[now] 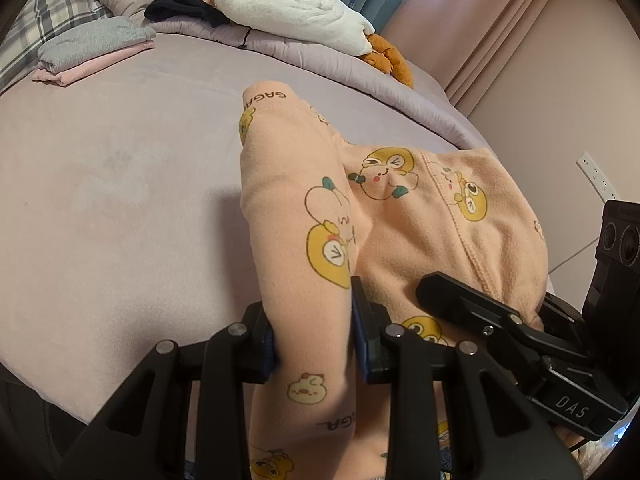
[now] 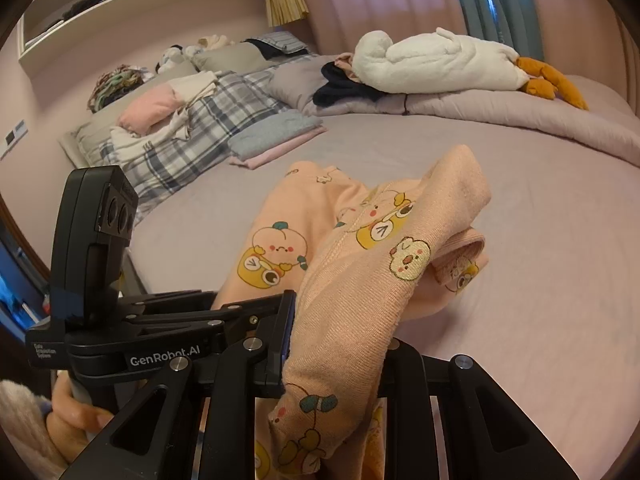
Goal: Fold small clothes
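Note:
A small peach garment point(image 1: 400, 216) printed with yellow cartoon animals lies bunched at the near edge of the bed. My left gripper point(image 1: 312, 332) is shut on a fold of it that runs forward between the fingers. My right gripper point(image 2: 336, 344) is shut on another part of the same peach garment point(image 2: 360, 272), which drapes over the fingers and is lifted a little. The right gripper's body point(image 1: 520, 340) shows at the right of the left wrist view; the left gripper's body point(image 2: 120, 320) shows at the left of the right wrist view.
The pale lilac bed sheet point(image 1: 120, 184) spreads ahead. A folded grey and pink stack point(image 1: 92, 52) sits at the far left by a plaid pillow point(image 2: 192, 128). A white plush goose point(image 2: 436, 60) and dark clothes point(image 2: 344, 88) lie on the rolled quilt point(image 2: 520, 120).

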`<state>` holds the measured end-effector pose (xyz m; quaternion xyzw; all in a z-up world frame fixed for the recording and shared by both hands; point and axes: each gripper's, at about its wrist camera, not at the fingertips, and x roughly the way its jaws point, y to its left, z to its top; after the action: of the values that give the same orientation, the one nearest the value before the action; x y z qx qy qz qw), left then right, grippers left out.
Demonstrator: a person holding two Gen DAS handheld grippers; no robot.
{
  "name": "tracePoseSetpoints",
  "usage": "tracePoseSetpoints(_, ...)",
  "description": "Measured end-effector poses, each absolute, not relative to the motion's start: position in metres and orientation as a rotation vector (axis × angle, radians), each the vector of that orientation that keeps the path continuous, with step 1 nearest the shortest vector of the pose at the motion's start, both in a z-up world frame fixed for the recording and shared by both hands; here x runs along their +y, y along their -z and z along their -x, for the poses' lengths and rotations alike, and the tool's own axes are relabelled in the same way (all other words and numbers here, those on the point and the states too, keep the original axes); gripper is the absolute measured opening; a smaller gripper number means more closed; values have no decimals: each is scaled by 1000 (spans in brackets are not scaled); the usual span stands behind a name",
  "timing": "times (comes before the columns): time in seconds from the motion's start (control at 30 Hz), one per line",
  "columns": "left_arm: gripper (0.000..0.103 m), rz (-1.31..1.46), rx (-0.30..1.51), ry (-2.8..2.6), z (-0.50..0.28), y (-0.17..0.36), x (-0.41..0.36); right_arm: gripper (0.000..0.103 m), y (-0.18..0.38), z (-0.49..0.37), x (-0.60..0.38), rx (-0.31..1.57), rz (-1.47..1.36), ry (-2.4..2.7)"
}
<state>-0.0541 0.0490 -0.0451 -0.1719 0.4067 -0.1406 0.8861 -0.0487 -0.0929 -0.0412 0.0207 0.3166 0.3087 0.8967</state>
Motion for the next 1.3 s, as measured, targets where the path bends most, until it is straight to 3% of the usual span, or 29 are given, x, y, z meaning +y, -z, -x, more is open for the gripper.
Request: tracePoseSetpoints(1.3, 30, 406, 846, 341, 40, 62, 63, 25, 48, 26, -81, 702, -23, -625)
